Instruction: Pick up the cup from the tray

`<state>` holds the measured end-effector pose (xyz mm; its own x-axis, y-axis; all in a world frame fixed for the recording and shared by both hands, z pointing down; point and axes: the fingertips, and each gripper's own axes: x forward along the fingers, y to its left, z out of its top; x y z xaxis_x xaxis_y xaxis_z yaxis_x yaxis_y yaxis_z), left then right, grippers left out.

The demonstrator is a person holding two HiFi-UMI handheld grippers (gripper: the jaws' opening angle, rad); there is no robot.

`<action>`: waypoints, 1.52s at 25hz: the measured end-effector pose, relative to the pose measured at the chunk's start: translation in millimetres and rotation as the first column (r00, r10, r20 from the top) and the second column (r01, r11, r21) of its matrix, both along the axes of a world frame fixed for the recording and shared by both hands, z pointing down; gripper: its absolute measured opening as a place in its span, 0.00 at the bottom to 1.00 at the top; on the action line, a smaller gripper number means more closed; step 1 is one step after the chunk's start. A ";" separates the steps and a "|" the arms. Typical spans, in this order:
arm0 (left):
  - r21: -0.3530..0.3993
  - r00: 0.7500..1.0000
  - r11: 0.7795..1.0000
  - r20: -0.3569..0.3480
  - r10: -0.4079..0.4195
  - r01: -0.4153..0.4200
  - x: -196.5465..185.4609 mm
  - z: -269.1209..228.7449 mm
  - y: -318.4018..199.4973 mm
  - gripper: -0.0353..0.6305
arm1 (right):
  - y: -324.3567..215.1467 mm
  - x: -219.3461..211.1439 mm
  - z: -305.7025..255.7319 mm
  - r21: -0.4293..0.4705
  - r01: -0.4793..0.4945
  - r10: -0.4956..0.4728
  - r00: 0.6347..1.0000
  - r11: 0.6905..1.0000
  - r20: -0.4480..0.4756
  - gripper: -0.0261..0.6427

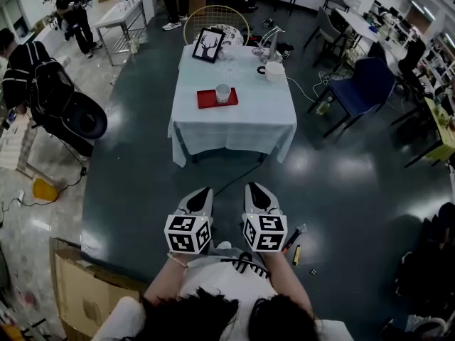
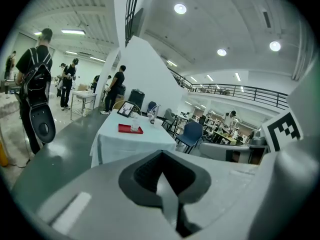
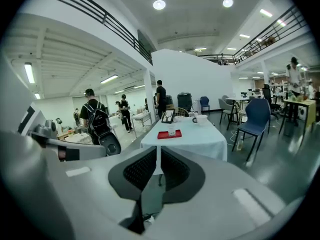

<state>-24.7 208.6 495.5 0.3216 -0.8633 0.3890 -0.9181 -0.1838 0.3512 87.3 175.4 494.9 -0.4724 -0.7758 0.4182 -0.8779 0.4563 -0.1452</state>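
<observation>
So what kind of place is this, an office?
Probably a big open lab or workshop hall: a railed mezzanine overhead, cluttered desks along the side, and a cloth-covered table set up alone mid-floor.

Pale cup [image 1: 223, 93] upright on right end of flat red rectangular tray [image 1: 206, 99]. Tray lies left of centre on cloth-covered table [image 1: 242, 130], far ahead.

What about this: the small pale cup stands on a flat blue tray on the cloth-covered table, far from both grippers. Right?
The flat tray is red, not blue. The head view shows the small pale cup on it, on the cloth-covered table, far from the left gripper and the right gripper.
</observation>
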 end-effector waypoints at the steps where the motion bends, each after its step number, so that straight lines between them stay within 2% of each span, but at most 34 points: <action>1: -0.001 1.000 1.000 -0.001 0.000 0.000 -1.3 0.2 -3.0 0.05 | -2.8 -2.6 0.1 -0.004 0.012 -0.012 1.000 1.000 0.006 0.11; 4: -0.005 1.000 1.000 0.000 0.002 -0.002 -4.5 2.3 -15.4 0.06 | -14.4 -7.1 3.1 -0.019 0.026 -0.026 1.000 0.999 0.011 0.24; 11: -0.074 0.999 0.997 0.024 0.024 -0.022 -20.0 11.2 -64.1 0.06 | -53.6 -20.5 5.2 -0.033 0.025 -0.025 1.000 0.999 -0.004 0.25; 23: -0.034 0.998 0.998 0.019 0.061 -0.061 -61.3 1.7 -161.3 0.06 | -144.5 -54.9 4.8 -0.035 -0.028 0.027 1.000 0.999 -0.011 0.34; 27: -0.033 0.997 0.998 0.052 0.060 -0.058 -84.9 -1.3 -186.8 0.06 | -164.5 -74.0 4.1 -0.038 -0.035 0.034 0.999 0.999 -0.025 0.37; 33: -0.001 0.995 0.996 0.032 0.091 -0.091 -106.8 -7.2 -210.6 0.06 | -183.0 -100.7 7.6 -0.033 -0.043 0.042 0.999 0.999 -0.026 0.43; 38: -0.004 0.995 0.996 0.034 0.094 -0.094 -118.1 -9.9 -218.1 0.06 | -191.9 -112.6 4.4 -0.036 -0.048 0.046 0.998 0.998 -0.034 0.46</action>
